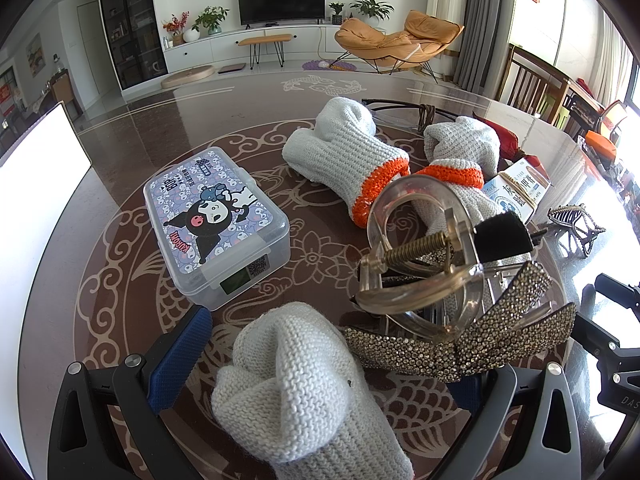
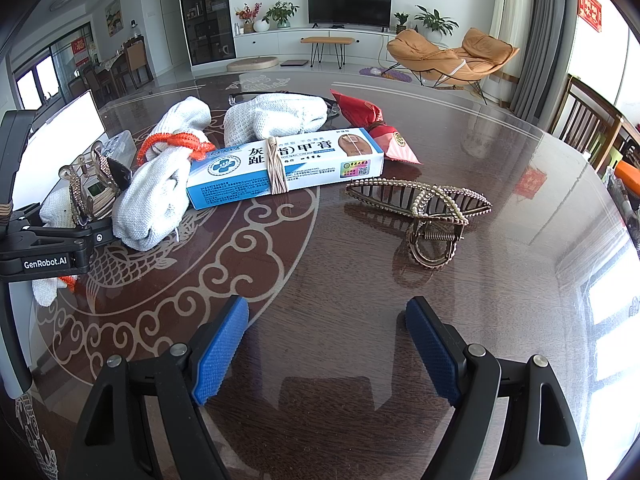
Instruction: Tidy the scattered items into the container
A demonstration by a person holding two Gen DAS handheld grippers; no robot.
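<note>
My left gripper (image 1: 324, 376) is open, and a white knit glove (image 1: 312, 392) lies between its fingers without touching the left blue pad (image 1: 180, 360). A rhinestone hair clip (image 1: 460, 320) with clear jaws rests by the right finger and hides that pad. The container, a clear plastic box (image 1: 216, 224) with a cartoon lid, stands shut ahead on the left. Two orange-cuffed gloves (image 1: 344, 152) lie beyond. My right gripper (image 2: 326, 344) is open over bare table, with a metal claw clip (image 2: 424, 208) ahead of it. A blue-and-white cream box (image 2: 284, 164) leans on the gloves (image 2: 160, 188).
A red snack packet (image 2: 372, 124) and a pair of glasses (image 2: 240, 98) lie behind the gloves. The round glass-topped table (image 2: 500, 152) has wooden chairs (image 2: 588, 128) at its right edge. A white board (image 1: 36, 168) stands at the left.
</note>
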